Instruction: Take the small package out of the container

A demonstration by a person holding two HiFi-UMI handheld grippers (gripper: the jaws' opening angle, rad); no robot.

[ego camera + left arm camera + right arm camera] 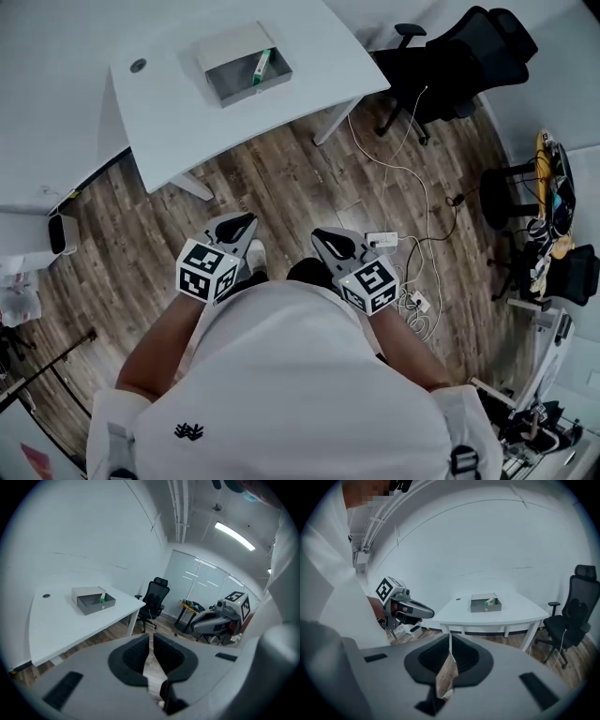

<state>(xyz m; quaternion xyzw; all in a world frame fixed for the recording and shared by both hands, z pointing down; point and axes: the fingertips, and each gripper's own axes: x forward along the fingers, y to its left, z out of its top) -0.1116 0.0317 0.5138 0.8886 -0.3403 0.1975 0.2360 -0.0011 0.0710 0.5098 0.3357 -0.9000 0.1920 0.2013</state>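
Note:
A grey open container point(228, 85) sits on the white table point(178, 112) far ahead of me, with a small green and white package point(262, 66) standing at its right end. From the left gripper view the container point(89, 605) and package point(102, 598) are small and distant, as are the container point(480, 605) and package point(490, 601) in the right gripper view. I hold both grippers close to my body over the wooden floor. The left gripper point(239, 223) point(151, 641) has a narrow gap between its jaws and holds nothing. The right gripper point(325, 236) point(450, 641) is shut and empty.
A black office chair point(459, 61) stands right of the table. White cables and a power strip point(382, 239) lie on the floor by my right side. A cluttered rack point(553, 206) is at the far right, and a small white bin point(62, 232) at the left.

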